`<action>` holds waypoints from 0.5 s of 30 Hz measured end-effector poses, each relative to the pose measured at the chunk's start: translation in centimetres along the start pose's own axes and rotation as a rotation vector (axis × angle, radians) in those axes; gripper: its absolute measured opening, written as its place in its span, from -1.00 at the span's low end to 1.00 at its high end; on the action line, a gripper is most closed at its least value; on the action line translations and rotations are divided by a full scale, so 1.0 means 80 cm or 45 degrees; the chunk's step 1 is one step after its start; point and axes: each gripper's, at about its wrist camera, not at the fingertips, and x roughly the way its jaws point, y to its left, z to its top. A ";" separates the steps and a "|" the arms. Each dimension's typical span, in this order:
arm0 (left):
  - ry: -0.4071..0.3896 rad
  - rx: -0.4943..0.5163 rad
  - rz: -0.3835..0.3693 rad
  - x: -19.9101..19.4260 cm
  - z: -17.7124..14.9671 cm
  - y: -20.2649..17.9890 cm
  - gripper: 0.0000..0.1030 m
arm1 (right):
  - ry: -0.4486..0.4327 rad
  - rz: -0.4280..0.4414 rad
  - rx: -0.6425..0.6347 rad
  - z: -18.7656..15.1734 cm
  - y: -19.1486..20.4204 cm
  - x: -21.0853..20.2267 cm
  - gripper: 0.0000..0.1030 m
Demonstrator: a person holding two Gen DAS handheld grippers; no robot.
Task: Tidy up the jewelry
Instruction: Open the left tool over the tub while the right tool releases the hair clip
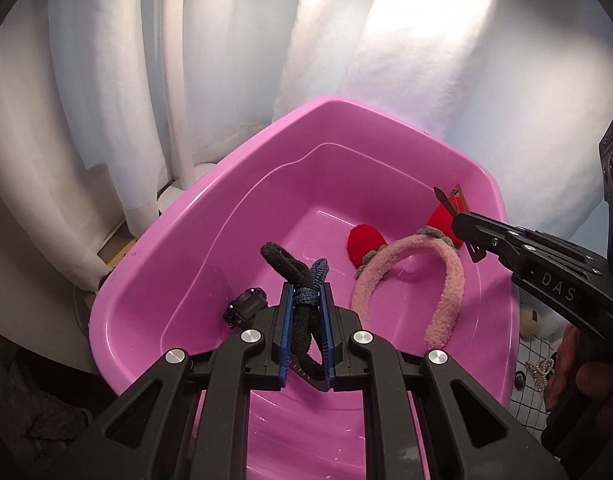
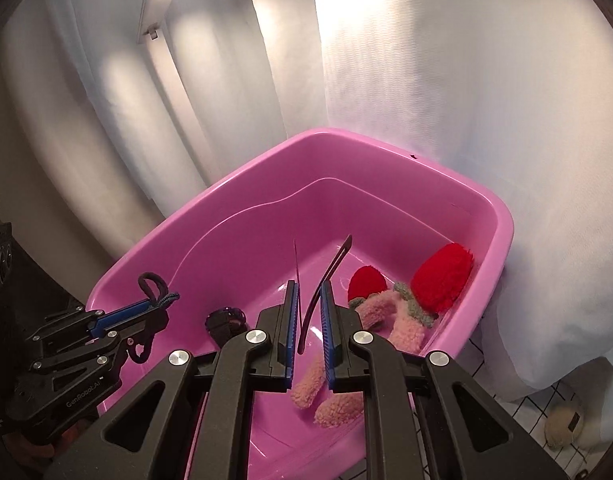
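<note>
A pink plastic basin (image 1: 178, 248) (image 2: 386, 142) fills both views. My left gripper (image 1: 306, 288) (image 2: 156, 306) hangs over the basin's near left side, shut on black and blue hair ties (image 1: 296, 270) (image 2: 156, 286). My right gripper (image 2: 309, 286) (image 1: 462, 224) is above the basin's right side, shut on thin dark hair clips (image 2: 330, 268) (image 1: 450, 198). On the basin floor lie a fuzzy pink headband (image 1: 446, 280) (image 2: 378, 308) with red pompom ears (image 1: 364, 242) (image 2: 442, 280) and a small black accessory (image 1: 244, 308) (image 2: 226, 320).
White curtains (image 1: 226, 60) (image 2: 466, 100) hang right behind the basin. To its right, a white gridded surface (image 2: 486, 352) carries a cream plush toy (image 2: 562, 426) and a sparkly piece (image 1: 540, 370). A person's hand (image 1: 578, 364) grips the right tool.
</note>
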 end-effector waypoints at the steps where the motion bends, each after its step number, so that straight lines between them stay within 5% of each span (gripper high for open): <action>1: 0.012 -0.001 -0.002 0.004 0.000 0.001 -0.74 | 0.015 -0.005 0.000 0.004 0.000 0.007 -0.78; 15: 0.125 -0.008 0.016 0.034 -0.002 0.003 -0.68 | 0.090 -0.058 -0.011 0.015 -0.007 0.050 -0.76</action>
